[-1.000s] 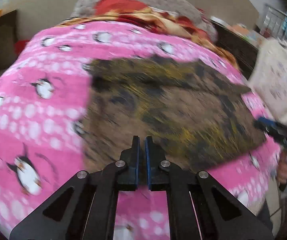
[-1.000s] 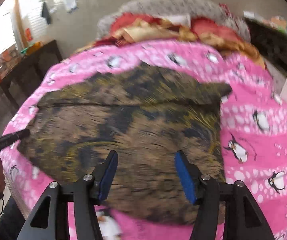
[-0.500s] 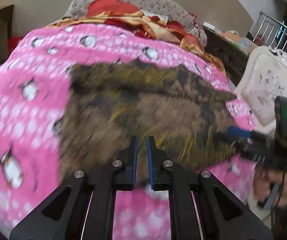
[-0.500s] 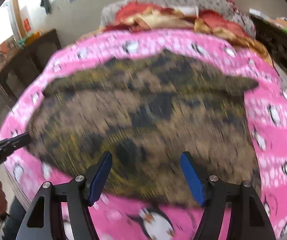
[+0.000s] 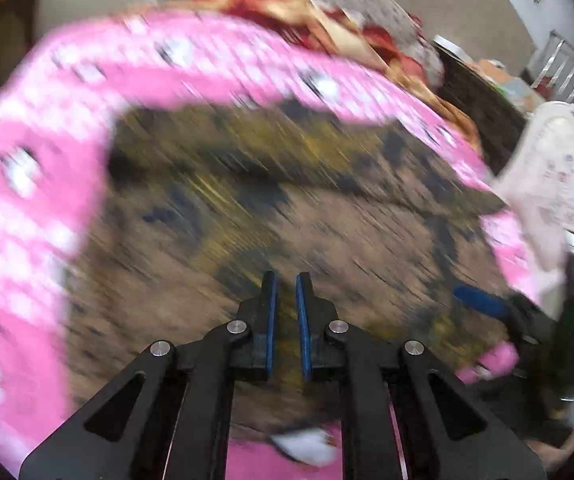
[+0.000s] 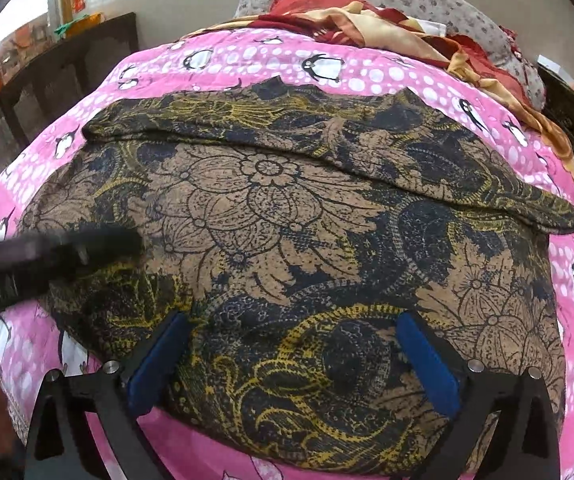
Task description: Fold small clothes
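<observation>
Right gripper (image 6: 291, 354): jaws opening, empty, over garment's (image 6: 271, 216) near hem, flat on bed (image 6: 247, 54). Left gripper (image 5: 285, 312): pressed together, empty. Risk: pinching one layer only, skewing fold.

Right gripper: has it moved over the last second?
Yes. The right gripper has come closer to the patterned cloth, which fills more of its view against the pink bedspread, and its jaws are opening.
</observation>
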Demonstrator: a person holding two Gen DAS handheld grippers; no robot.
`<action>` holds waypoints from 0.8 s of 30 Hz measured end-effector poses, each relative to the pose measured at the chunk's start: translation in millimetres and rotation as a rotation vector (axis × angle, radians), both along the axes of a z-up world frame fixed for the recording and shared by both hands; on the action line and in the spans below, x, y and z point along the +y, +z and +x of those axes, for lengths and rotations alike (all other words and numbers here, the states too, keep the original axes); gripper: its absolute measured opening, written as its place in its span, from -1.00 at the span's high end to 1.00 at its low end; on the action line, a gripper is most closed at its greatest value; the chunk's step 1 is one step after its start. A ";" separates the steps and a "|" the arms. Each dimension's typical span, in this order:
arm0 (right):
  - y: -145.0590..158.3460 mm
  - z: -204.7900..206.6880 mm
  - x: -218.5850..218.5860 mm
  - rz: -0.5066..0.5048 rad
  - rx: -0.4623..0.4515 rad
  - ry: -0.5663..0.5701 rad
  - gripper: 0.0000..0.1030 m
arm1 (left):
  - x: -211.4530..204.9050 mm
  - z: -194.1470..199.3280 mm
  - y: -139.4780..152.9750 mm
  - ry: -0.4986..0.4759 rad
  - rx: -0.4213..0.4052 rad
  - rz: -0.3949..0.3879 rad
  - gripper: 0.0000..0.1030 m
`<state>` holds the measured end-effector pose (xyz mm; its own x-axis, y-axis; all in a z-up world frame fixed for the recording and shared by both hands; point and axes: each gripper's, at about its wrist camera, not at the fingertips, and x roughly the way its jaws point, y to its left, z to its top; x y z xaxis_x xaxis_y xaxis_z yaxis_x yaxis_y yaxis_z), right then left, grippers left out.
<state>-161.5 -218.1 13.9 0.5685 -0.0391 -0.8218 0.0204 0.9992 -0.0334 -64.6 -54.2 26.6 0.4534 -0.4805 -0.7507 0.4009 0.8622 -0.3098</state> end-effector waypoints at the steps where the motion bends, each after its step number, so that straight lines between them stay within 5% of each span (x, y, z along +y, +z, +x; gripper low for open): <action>1: 8.4 -5.4 -5.1 0.019 -0.031 0.002 -0.95 | 5.1 3.0 -0.5 0.013 0.006 0.003 0.82; 2: 18.3 -9.1 -11.4 0.017 -0.074 -0.011 -0.88 | 12.6 14.6 -12.1 0.036 0.054 0.025 0.83; 5: 39.2 -16.1 -50.4 -0.023 -0.166 -0.151 -0.91 | 32.8 17.6 -28.7 0.006 0.071 -0.081 0.86; 7: 26.6 -12.7 -88.9 0.058 -0.106 -0.229 -0.92 | 38.7 18.1 -30.7 0.002 0.084 -0.125 0.86; 8: 5.8 -6.7 -110.4 0.142 0.001 -0.251 -0.93 | 38.7 19.7 -31.0 0.004 0.096 -0.136 0.86; 10: 2.9 -9.8 -122.4 0.130 -0.004 -0.227 -0.99 | 34.1 21.3 -26.2 0.012 0.102 -0.111 0.86; 13: 24.3 -11.9 -120.0 0.092 -0.039 -0.182 -0.69 | 21.2 23.6 -10.6 0.000 0.080 -0.072 0.85; 17: 53.4 -1.1 -116.3 0.165 -0.146 -0.116 -0.60 | -12.4 39.0 -10.5 -0.051 0.089 0.012 0.85; 20: 36.7 31.9 -110.3 0.155 -0.041 -0.087 -0.27 | -21.1 56.0 -15.4 -0.016 0.096 0.018 0.84; 22: 14.3 47.8 -111.6 0.144 0.052 -0.090 -0.24 | -22.1 65.2 -13.7 0.003 0.102 0.011 0.84; 24: 15.2 54.7 -109.1 0.104 0.030 -0.084 -0.24 | -20.4 74.0 -12.9 0.017 0.108 0.000 0.84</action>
<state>-106.8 -327.2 29.1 0.5423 0.0011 -0.8402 0.1043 0.9922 0.0686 9.4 -74.6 13.7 0.3776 -0.4739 -0.7955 0.3503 0.8684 -0.3510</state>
